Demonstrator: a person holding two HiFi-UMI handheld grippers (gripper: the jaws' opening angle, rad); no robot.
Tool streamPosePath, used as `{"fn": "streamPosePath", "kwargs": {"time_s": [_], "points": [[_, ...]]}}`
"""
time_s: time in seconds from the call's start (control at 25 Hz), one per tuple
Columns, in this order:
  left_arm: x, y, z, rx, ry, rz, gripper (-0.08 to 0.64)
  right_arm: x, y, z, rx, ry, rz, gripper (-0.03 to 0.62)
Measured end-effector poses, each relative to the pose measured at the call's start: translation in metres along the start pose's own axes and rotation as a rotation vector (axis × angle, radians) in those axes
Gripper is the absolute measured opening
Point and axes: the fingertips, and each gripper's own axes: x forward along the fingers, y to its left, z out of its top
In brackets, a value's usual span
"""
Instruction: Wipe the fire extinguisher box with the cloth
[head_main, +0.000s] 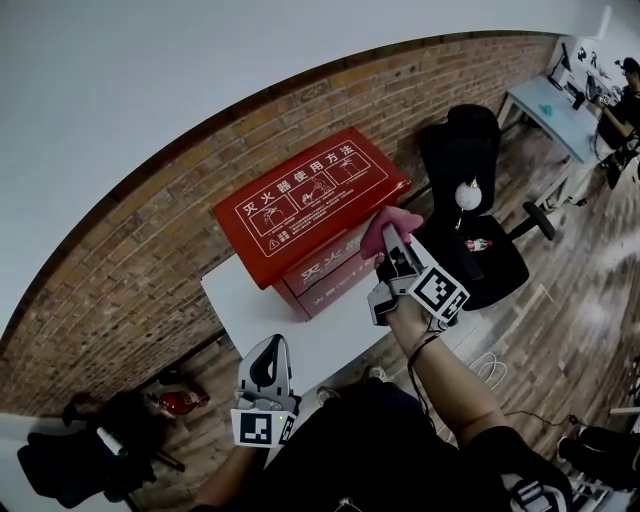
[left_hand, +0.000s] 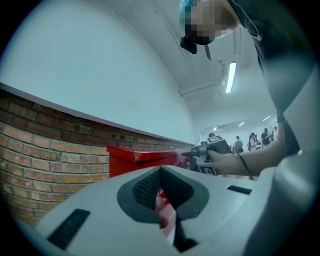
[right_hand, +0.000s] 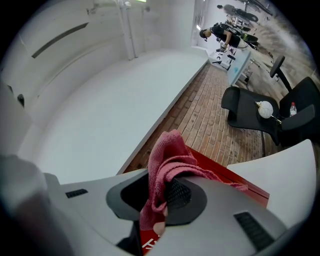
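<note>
Behind a white table (head_main: 250, 300) a brick wall (head_main: 150, 240) is seen, and on that table, set toward the wall, the red fire extinguisher box (head_main: 310, 195) is standing with its printed lid facing up. And the right gripper (head_main: 392, 245) is up at the box now, brought to the lid's near right edge, with the pink cloth (head_main: 385, 222) clenched between its jaws; in the right gripper view a fold is seen pinched between the pads while the rest is bunched above them, draped toward the red lid. Contact between cloth and box is suggested there, at that edge, though it cannot be confirmed. The left gripper (head_main: 268, 362) is held low, by the table's near edge and well apart from the box, its jaws drawn nearly together with nothing held; only the box's red front is glimpsed through the slit. A black chair (head_main: 470, 200) is parked to the right, past the table. As for progress, the job is judged to be at its start or early on: the cloth is gripped and at the box, no wiped area can be told apart, and the broad lid, the front and the sides are all taken to be left.
</note>
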Motion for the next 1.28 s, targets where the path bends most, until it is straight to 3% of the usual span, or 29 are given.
{"fn": "streamPosePath", "kwargs": {"time_s": [0.8,1.28], "points": [[0.001,-0.007,-0.014,0.041,0.065,0.048,0.032,0.034,-0.028,0.012,0.079,-0.043,0.012,0.074],[0.007,-0.006,-0.025,0.047,0.100,0.062,0.032,0.038,-0.052,0.001,0.075,0.015,-0.009,0.074]]}}
